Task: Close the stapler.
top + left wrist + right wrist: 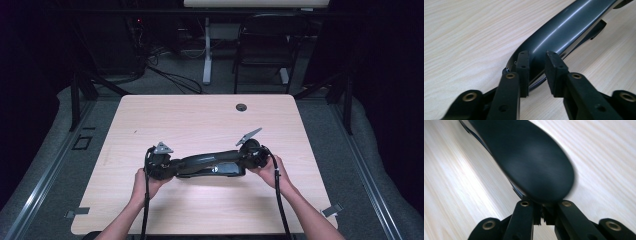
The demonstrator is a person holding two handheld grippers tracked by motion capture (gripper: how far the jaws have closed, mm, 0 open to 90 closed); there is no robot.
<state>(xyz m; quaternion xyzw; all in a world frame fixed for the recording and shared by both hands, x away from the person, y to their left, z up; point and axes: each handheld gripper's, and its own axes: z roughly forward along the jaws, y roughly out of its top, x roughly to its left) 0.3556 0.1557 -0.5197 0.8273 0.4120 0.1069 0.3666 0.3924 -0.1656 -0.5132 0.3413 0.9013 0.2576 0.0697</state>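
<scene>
A long black curved plastic part [210, 162] lies across the wooden table [200, 115] near its front. A gripper is at each end of it. My left gripper [174, 168] is at its left end. In the left gripper view the jaws [537, 66] stand apart, with the part's narrow glossy end [564, 30] between them and no pad clearly pressing on it. My right gripper [241, 163] is at the right end. In the blurred right gripper view the jaws [541, 216] are closed under the part's broad rounded end [529, 157], which hides the pads.
A round cable hole [241, 107] sits near the table's far edge. Beyond the table stand a dark chair [265, 40] and a white desk leg [206, 50], with cables on the floor. The person's forearms come in from the front edge.
</scene>
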